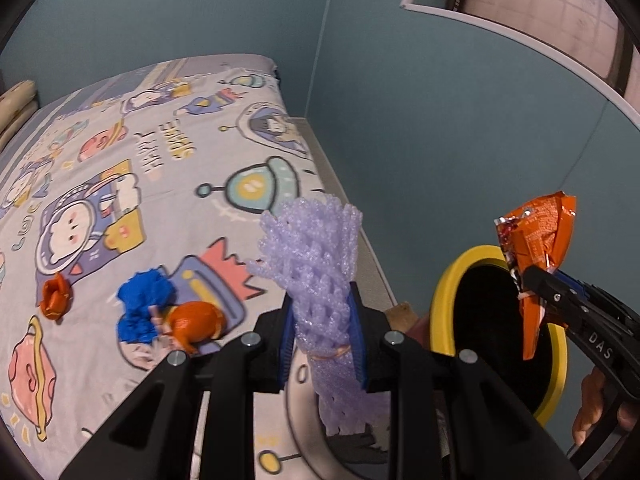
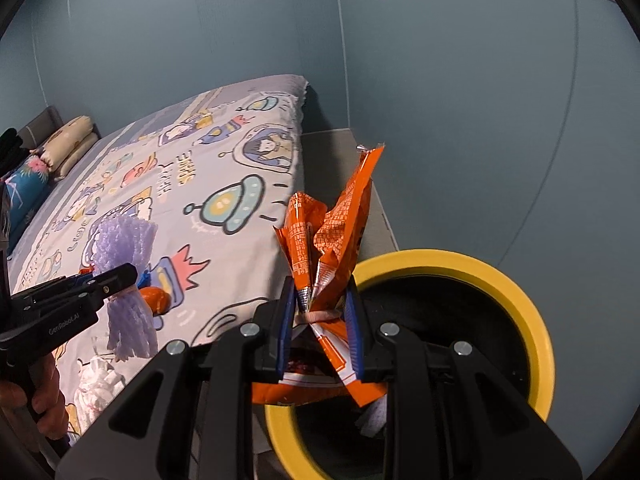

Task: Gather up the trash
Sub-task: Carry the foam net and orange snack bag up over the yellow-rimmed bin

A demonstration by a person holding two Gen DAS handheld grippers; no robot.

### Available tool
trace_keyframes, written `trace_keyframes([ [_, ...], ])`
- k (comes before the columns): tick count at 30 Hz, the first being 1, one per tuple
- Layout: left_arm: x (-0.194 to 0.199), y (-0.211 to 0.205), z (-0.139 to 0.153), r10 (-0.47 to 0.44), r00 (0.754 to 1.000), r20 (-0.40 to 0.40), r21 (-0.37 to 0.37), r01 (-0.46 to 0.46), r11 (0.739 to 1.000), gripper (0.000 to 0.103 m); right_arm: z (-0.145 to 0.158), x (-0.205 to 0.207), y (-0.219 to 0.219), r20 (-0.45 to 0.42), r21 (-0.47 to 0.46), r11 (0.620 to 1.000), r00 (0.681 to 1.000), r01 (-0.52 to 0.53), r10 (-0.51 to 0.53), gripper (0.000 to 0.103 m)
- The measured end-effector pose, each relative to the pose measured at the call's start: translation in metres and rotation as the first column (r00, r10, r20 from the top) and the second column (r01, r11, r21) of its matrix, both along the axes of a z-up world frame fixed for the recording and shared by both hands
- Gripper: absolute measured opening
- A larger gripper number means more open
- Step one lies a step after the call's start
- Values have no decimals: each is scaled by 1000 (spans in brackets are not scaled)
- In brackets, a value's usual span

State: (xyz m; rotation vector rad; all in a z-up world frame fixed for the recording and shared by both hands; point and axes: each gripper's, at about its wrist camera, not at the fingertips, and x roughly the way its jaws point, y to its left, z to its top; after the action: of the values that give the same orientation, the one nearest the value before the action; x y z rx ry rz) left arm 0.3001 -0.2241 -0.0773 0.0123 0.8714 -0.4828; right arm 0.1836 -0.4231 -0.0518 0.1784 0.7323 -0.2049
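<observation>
Purple foam net [image 1: 316, 264] clamped upright in left tool [image 1: 322, 344], over bed edge. Orange snack wrapper [image 2: 328, 256] clamped in right tool [image 2: 322, 332], above yellow-rimmed bin [image 2: 516, 292] beside bed. Left on bed [image 1: 132, 184]: blue crumpled scrap [image 1: 140, 308], orange wrapper [image 1: 196, 322] touching it, small orange piece [image 1: 56, 300] apart, white tissue [image 2: 96, 380] near edge. Cartoon space sheet; teal walls.

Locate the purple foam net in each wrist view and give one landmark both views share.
Left wrist view: the purple foam net stands at centre, clamped between the left gripper's blue pads, in front of the bed.
Right wrist view: the same net is at the left edge, held by the left gripper, over the bed sheet.
Shared landmark: the yellow-rimmed bin, lower right in both.
</observation>
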Motion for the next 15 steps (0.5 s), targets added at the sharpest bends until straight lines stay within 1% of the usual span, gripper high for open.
trace_keyframes([
  [15,-12,-70,-10,-120,992,-21,2,120,993,22,-11,-23,-48,-27,-3,996,996,85,-86,22],
])
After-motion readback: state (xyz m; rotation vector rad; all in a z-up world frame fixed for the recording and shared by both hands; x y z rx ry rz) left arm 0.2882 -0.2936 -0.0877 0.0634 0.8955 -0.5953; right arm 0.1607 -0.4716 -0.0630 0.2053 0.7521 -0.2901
